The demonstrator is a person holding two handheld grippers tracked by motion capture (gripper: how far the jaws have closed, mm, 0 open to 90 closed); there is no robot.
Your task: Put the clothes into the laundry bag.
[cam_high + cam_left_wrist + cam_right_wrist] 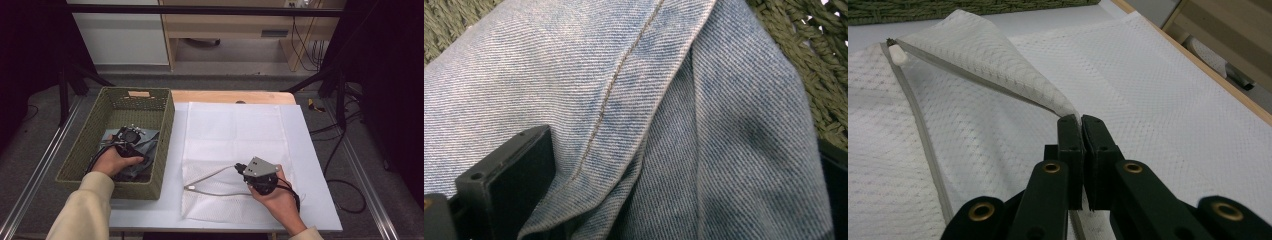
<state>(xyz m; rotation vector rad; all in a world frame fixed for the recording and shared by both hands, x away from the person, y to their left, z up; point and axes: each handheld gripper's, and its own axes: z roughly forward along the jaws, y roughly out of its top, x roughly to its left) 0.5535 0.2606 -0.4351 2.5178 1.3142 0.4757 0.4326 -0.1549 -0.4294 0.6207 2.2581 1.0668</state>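
The jeans (135,145) lie bunched in the near half of the woven basket (165,145) at the left of the bench (320,200), and the left tongs (131,134) are down among them. In the left gripper view the denim (634,115) swells up between the two black jaws, which stand wide apart at either side of a fold with a stitched seam running away from the camera. Whether the pads already press on the cloth I cannot tell.

To the right, the white mesh laundry bag (235,130) lies flat on the bench, its long axis running near to far. The right tongs (1081,125) are clamped tight on the upper edge of the bag's mouth, lifting that flap so the zip line (923,135) opens toward the basket, leftward, with the zip pull (898,55) at the far left end.

So the move turns on this: the jeans sit left of the opening, just beside it across the basket wall, and the left hand (115,160) is the nearer one. The cloth would likely travel rightward, over the rim and into the gap held open.
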